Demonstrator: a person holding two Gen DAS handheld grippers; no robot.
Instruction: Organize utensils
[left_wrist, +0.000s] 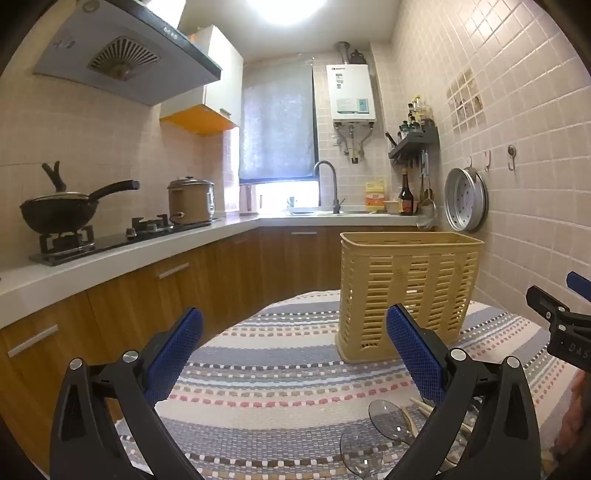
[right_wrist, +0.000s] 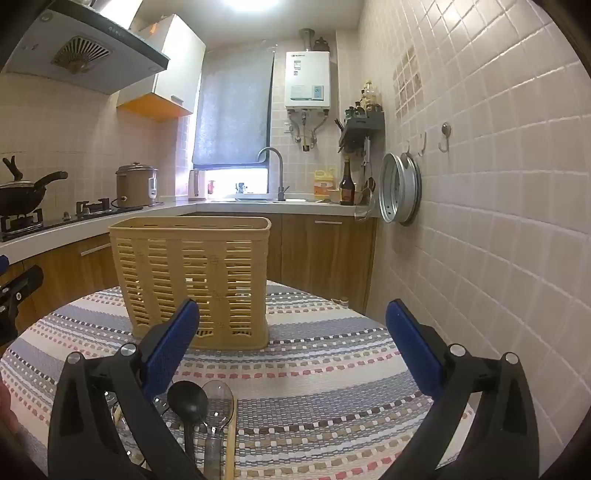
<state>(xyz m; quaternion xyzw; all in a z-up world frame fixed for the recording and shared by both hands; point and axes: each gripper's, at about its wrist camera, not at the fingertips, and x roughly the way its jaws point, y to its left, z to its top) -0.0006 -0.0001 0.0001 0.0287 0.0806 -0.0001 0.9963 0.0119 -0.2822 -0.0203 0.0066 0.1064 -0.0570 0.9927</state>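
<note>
A tan slatted utensil basket (left_wrist: 408, 295) stands upright on the striped tablecloth (left_wrist: 280, 369); it also shows in the right wrist view (right_wrist: 195, 280). My left gripper (left_wrist: 295, 328) is open and empty, short of the basket. My right gripper (right_wrist: 293, 321) is open and empty, just right of the basket. Utensils lie near the front edge: a black spoon (right_wrist: 187, 404), a clear spoon (right_wrist: 218, 402) and wooden chopsticks (right_wrist: 231, 443). Clear spoons (left_wrist: 388, 413) and chopsticks (left_wrist: 421, 400) lie under the left gripper's right finger. The right gripper's tip (left_wrist: 554, 314) shows at the left view's edge.
A kitchen counter (left_wrist: 110, 254) with a stove, a wok (left_wrist: 62, 210) and a rice cooker (left_wrist: 192, 199) runs along the left. The sink and faucet (left_wrist: 328, 184) are at the back. The tiled wall (right_wrist: 480, 184) with a hanging steamer tray (right_wrist: 400, 192) is close on the right.
</note>
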